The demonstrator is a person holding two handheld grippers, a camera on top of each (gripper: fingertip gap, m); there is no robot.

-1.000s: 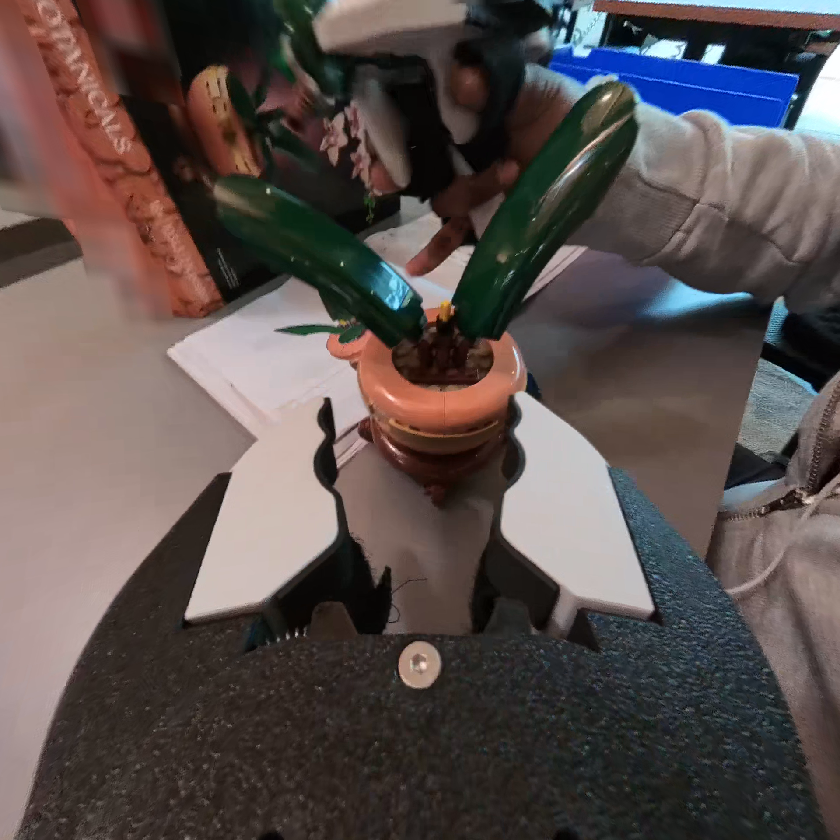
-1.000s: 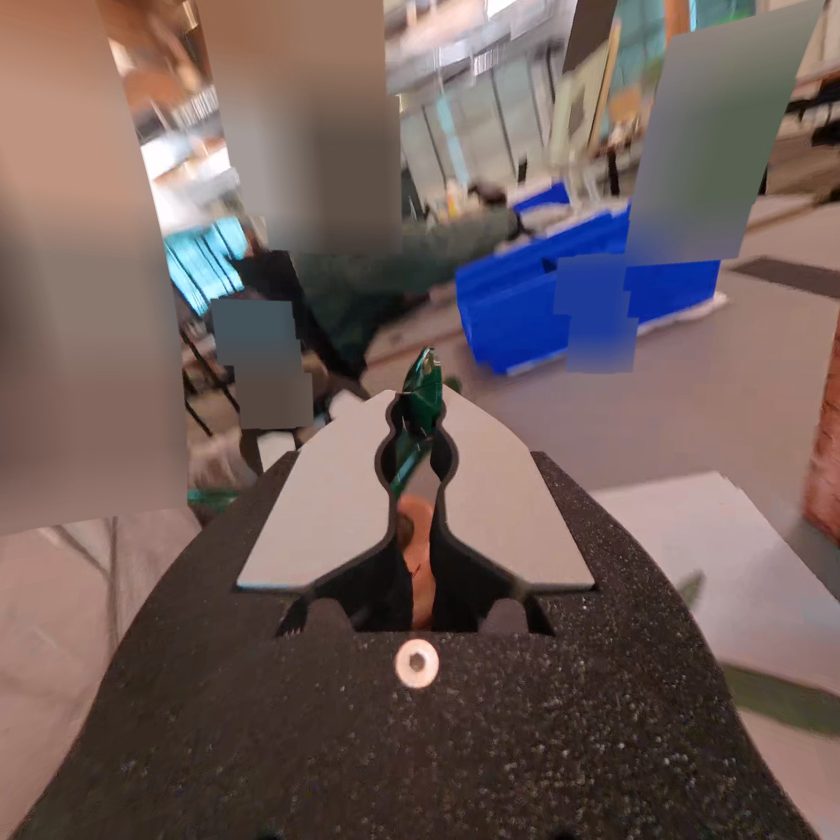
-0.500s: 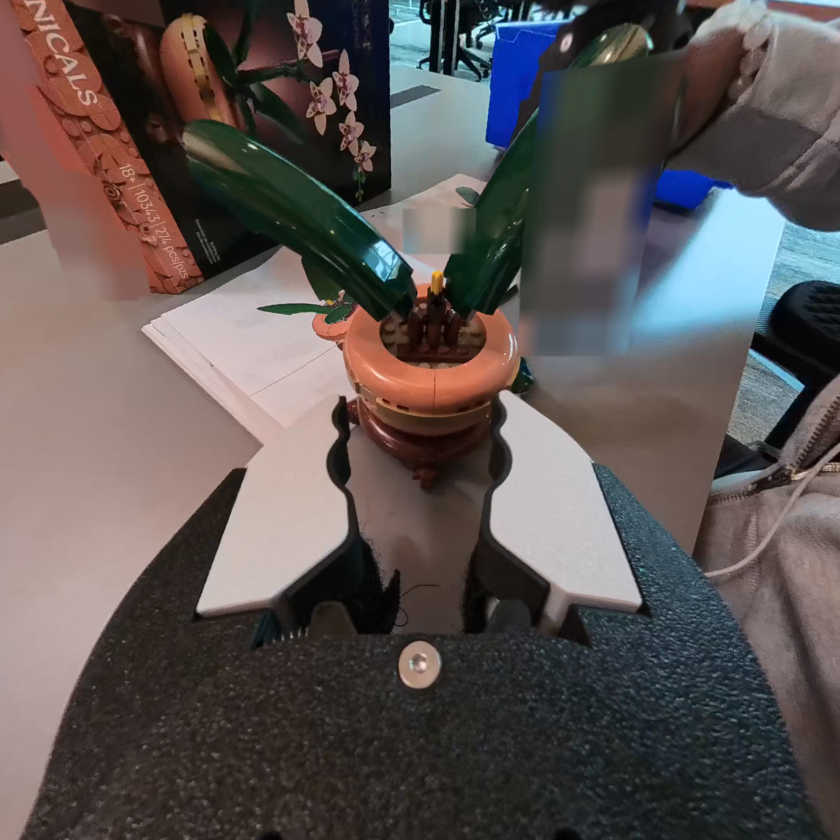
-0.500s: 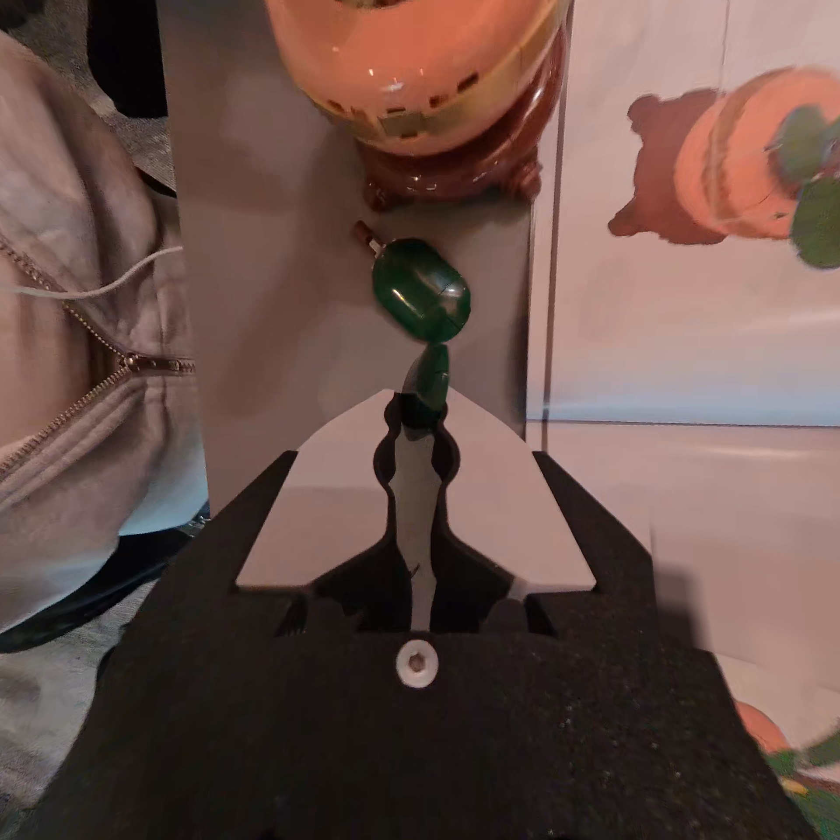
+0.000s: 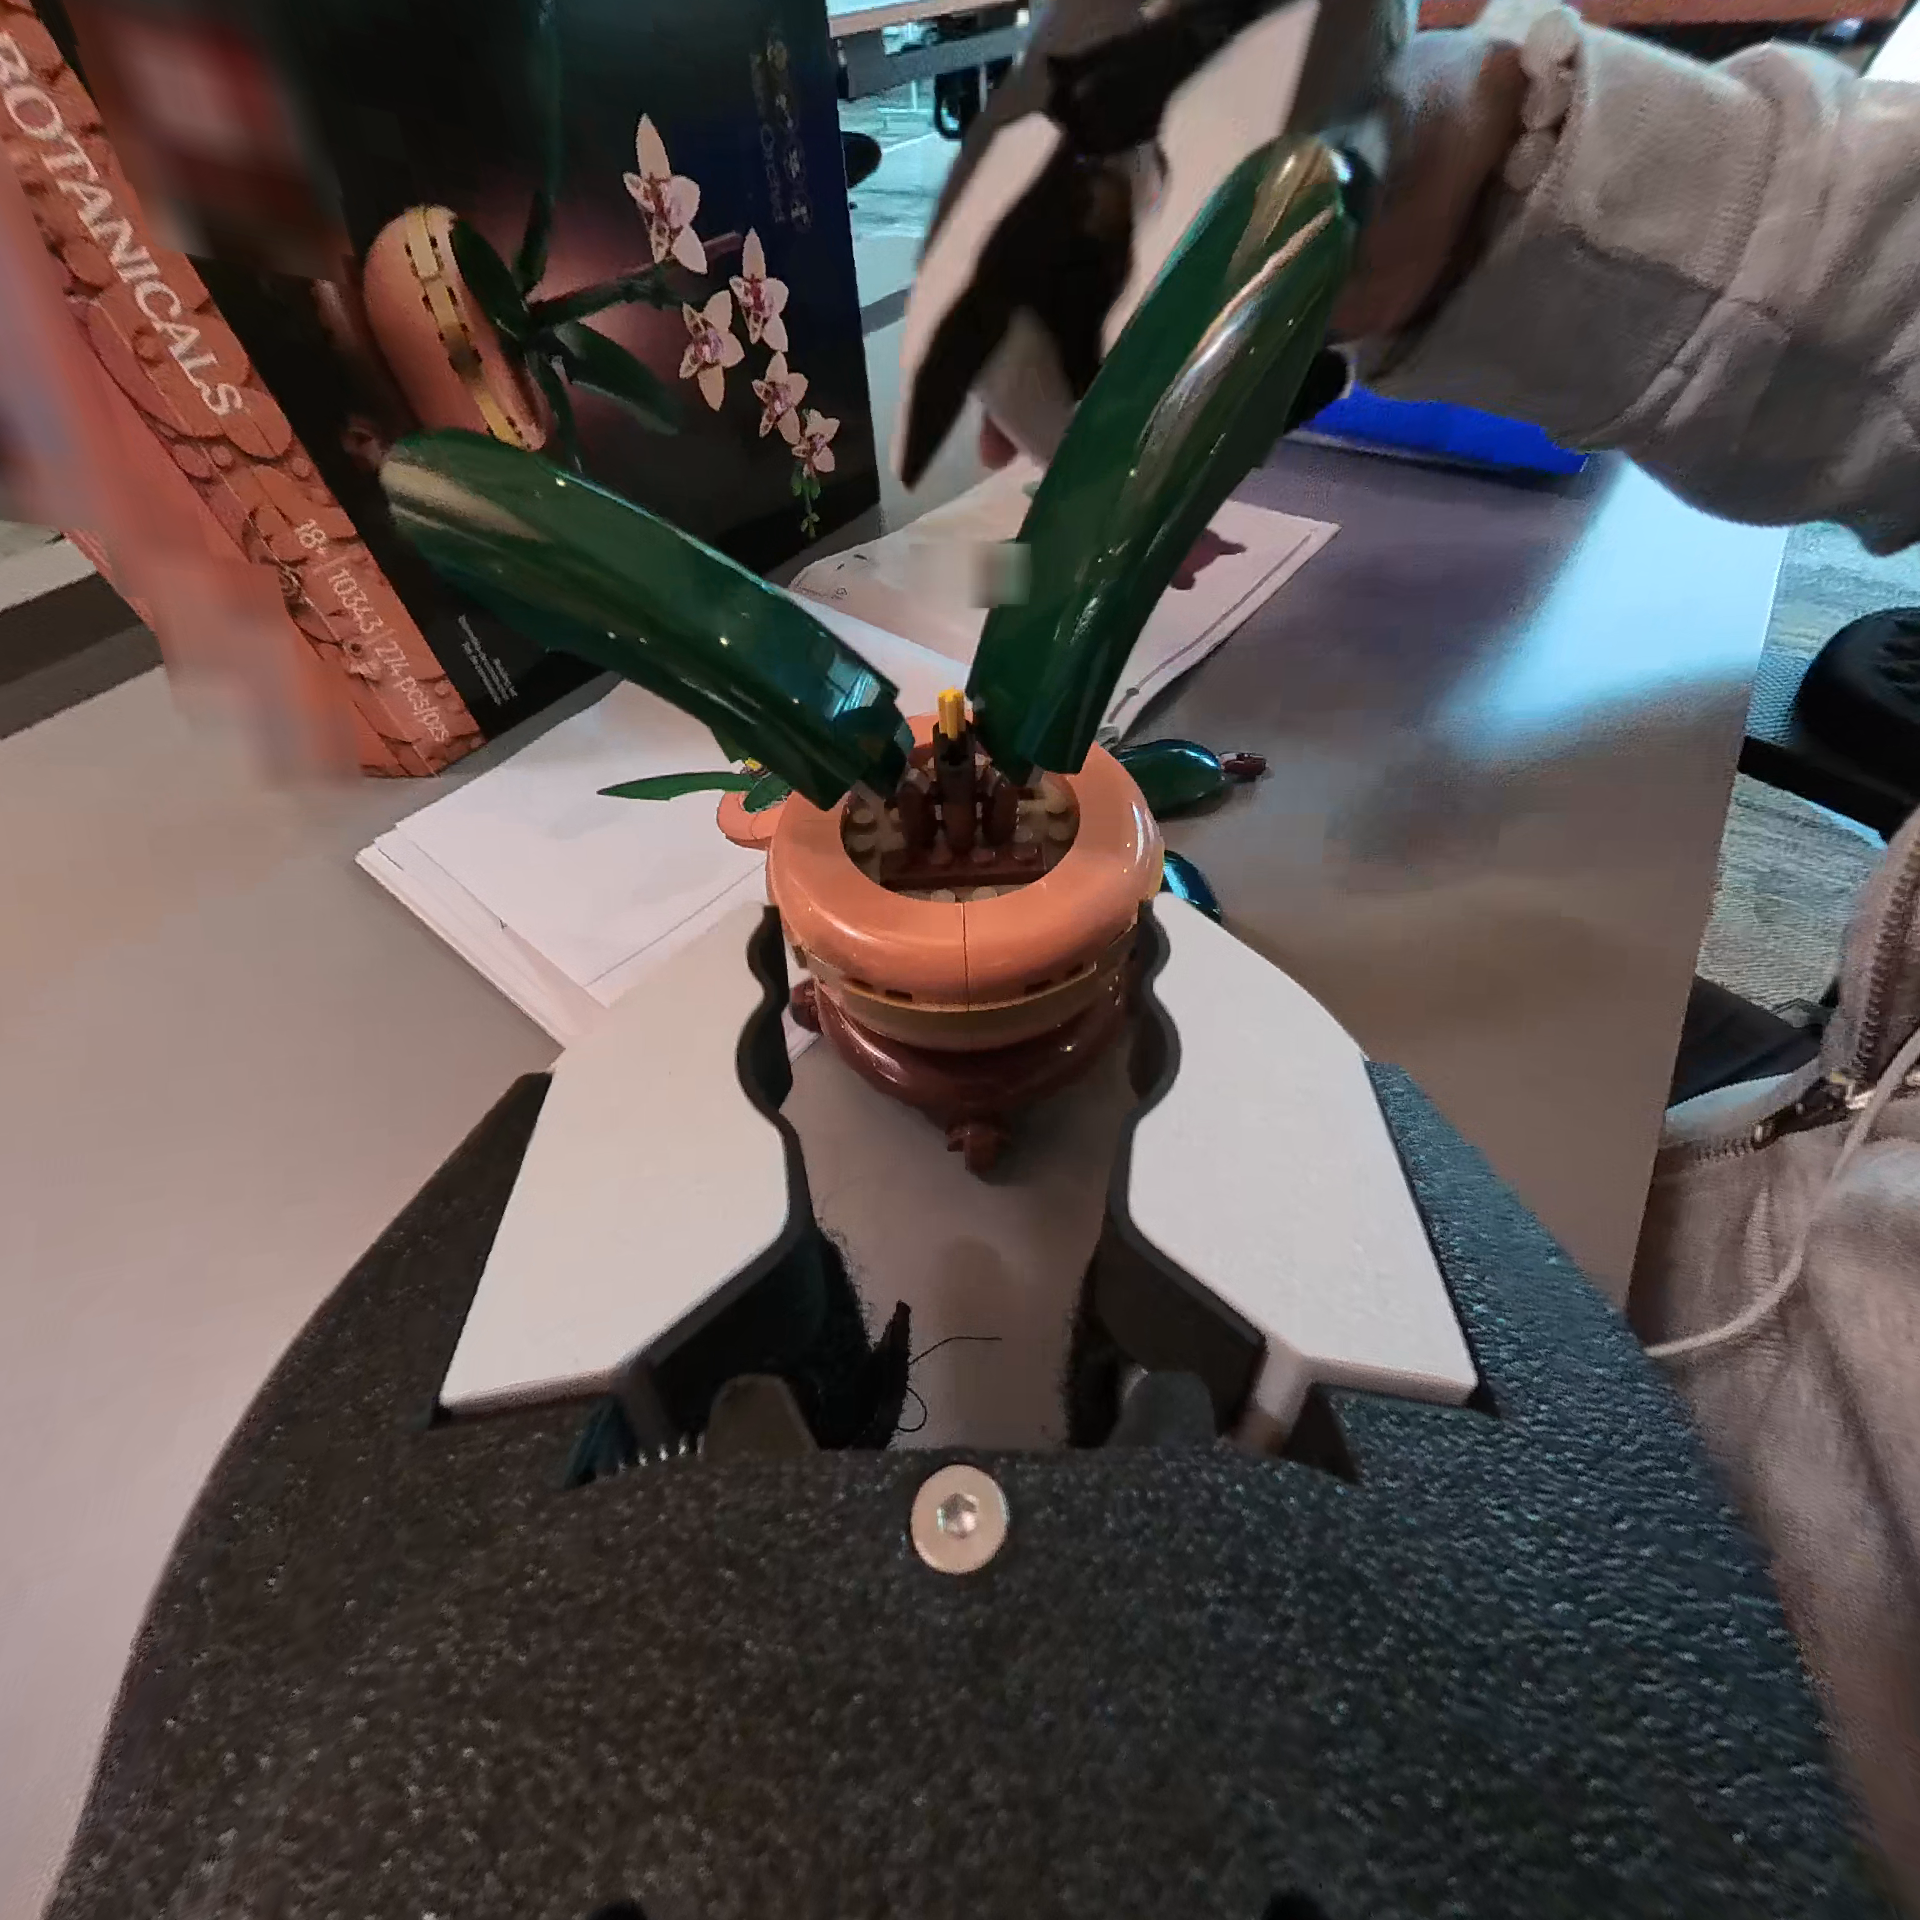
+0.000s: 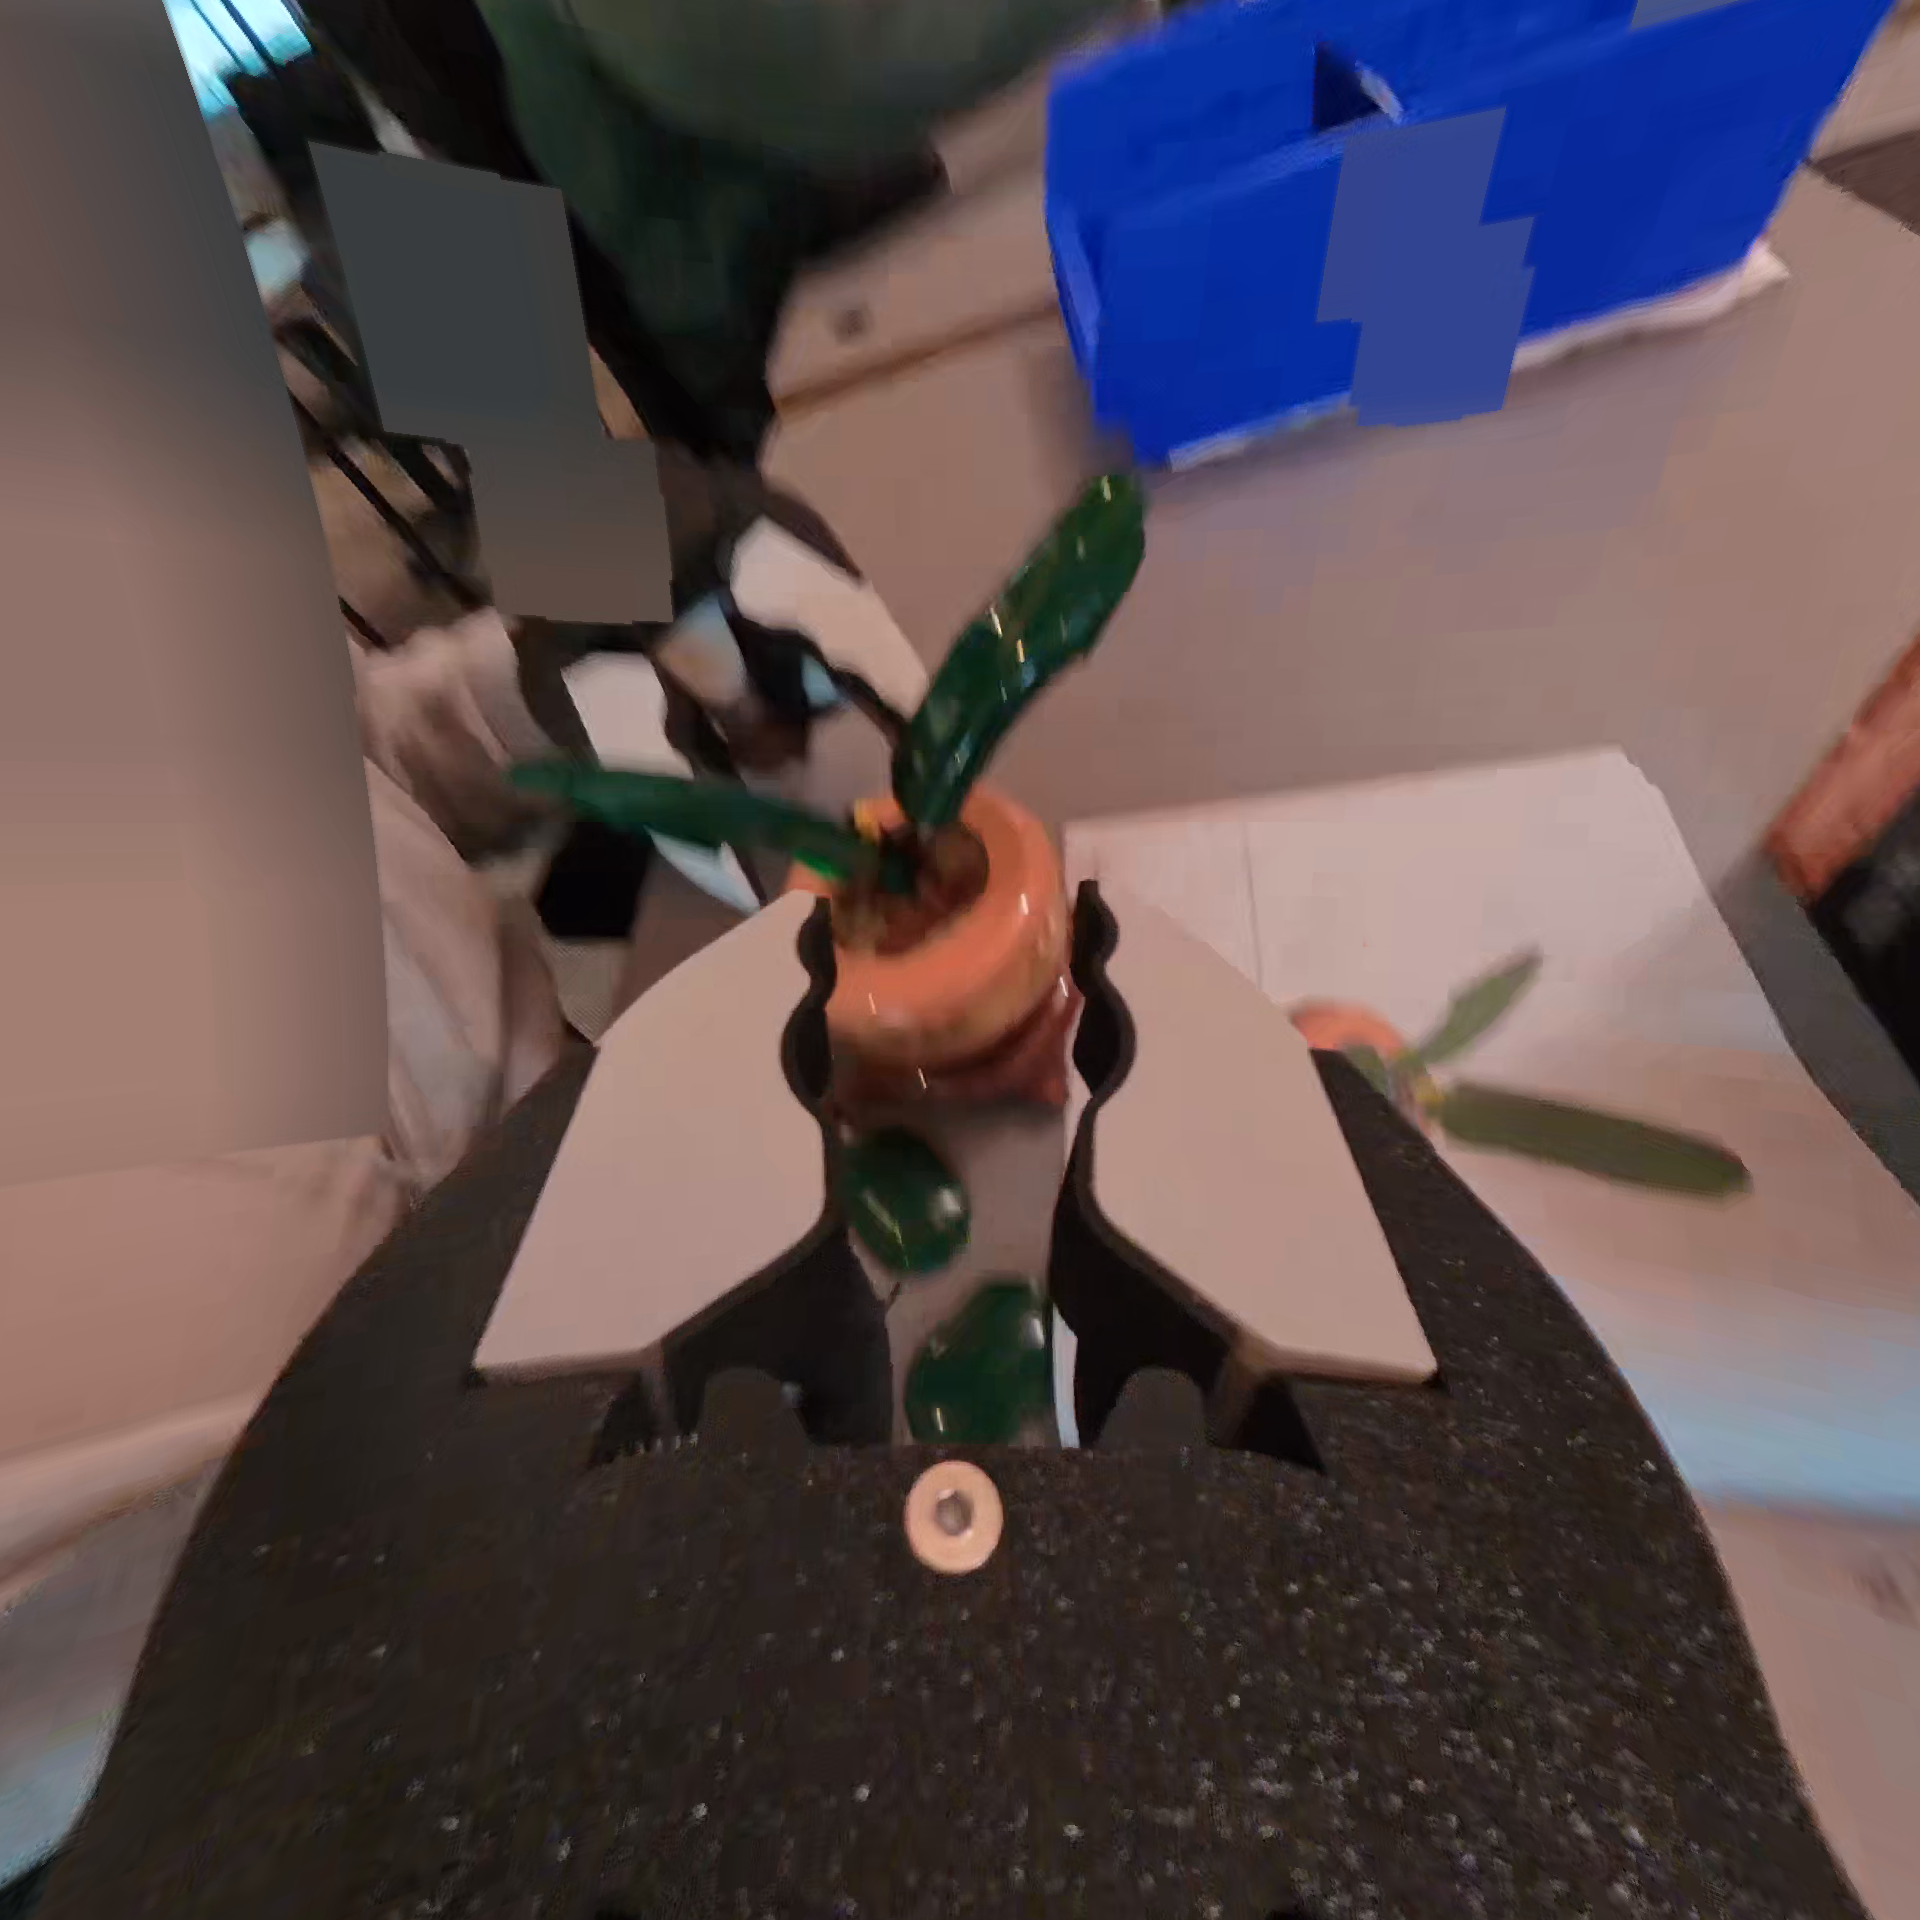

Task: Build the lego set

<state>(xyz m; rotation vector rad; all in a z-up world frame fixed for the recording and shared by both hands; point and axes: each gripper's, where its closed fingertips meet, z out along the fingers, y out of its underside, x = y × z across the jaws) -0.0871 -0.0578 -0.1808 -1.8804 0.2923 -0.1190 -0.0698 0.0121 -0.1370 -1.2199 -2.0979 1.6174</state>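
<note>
Flanking the pot [image 5: 961, 914], left gripper [image 5: 956, 966] jaws spread.

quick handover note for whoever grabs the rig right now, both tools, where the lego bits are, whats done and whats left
Left tool: open, jaws either side of the pot, not clamped.
Right tool: open and empty, aimed at the same pot from the other side.
The pot stands on the table beside the instruction sheets, with the set's box behind.
Done: two long green leaves are plugged into the pot.
Left: two small green leaf pieces lie loose on the table by the pot's base; no flowers fitted yet.
</note>
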